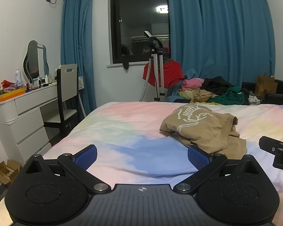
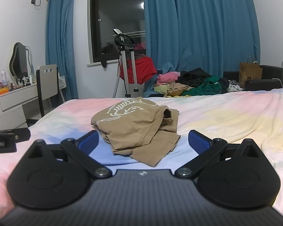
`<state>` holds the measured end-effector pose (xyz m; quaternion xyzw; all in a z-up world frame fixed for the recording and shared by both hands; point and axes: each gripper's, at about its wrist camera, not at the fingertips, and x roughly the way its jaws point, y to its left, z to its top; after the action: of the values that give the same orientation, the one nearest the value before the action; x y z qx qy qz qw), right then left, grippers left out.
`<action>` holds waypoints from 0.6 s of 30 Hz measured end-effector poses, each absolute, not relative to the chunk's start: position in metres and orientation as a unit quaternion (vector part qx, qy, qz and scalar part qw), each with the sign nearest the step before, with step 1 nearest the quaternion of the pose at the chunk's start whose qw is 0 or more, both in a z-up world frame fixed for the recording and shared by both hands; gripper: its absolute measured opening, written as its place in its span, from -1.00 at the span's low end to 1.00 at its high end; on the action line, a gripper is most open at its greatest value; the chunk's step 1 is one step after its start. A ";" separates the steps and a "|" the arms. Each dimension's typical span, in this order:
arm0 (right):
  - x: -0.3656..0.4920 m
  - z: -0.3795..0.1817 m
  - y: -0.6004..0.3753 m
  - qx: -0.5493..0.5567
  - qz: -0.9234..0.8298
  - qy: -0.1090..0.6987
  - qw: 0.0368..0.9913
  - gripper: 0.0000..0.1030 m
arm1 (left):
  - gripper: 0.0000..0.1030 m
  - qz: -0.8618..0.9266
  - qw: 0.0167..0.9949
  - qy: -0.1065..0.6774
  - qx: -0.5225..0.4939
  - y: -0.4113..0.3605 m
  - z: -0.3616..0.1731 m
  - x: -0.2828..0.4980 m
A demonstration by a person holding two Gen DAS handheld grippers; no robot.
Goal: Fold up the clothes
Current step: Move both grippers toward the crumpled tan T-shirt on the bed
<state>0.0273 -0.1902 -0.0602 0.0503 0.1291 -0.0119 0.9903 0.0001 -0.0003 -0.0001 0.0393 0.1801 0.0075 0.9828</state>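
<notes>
A tan T-shirt (image 1: 201, 128) with a white skeleton print lies crumpled in a heap on the pastel bed sheet (image 1: 122, 124). My left gripper (image 1: 142, 157) is open and empty, low over the sheet, with the shirt ahead and to its right. My right gripper (image 2: 143, 143) is open and empty, and the tan T-shirt (image 2: 139, 126) lies just ahead, its near edge between the blue pads (image 2: 198, 141). The right gripper's body shows at the right edge of the left wrist view (image 1: 275, 150).
A pile of mixed clothes (image 1: 213, 92) lies beyond the bed's far edge by the blue curtains (image 1: 217, 37). A garment steamer stand (image 1: 158, 71) with a red garment stands by the window. A white dresser (image 1: 22, 113) and chair (image 1: 66, 94) are at the left.
</notes>
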 end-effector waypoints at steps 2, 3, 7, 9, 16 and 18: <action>0.027 -0.060 -0.190 0.047 -0.013 0.127 0.991 1.00 | 0.99 0.008 0.983 0.179 0.041 -0.001 0.000 0.000; 0.027 -0.059 -0.190 0.049 -0.013 0.127 0.991 1.00 | 0.99 0.007 0.983 0.179 0.041 -0.001 0.000 0.000; 0.026 -0.057 -0.191 0.054 -0.014 0.130 0.990 1.00 | 0.99 0.006 0.983 0.181 0.041 0.001 0.000 0.000; 0.026 -0.057 -0.190 0.053 -0.015 0.132 0.990 1.00 | 0.99 0.005 0.982 0.182 0.041 0.004 0.003 0.000; 0.029 -0.058 -0.187 0.041 -0.018 0.135 0.990 1.00 | 0.99 0.007 0.983 0.180 0.040 0.007 0.000 -0.003; 0.030 -0.058 -0.188 0.044 -0.019 0.135 0.990 1.00 | 0.99 0.007 0.983 0.180 0.041 0.008 0.000 -0.004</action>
<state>0.0298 -0.1880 -0.0577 0.0441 0.1352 -0.0192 0.9896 -0.0038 0.0075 -0.0003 0.0411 0.1798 0.0072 0.9828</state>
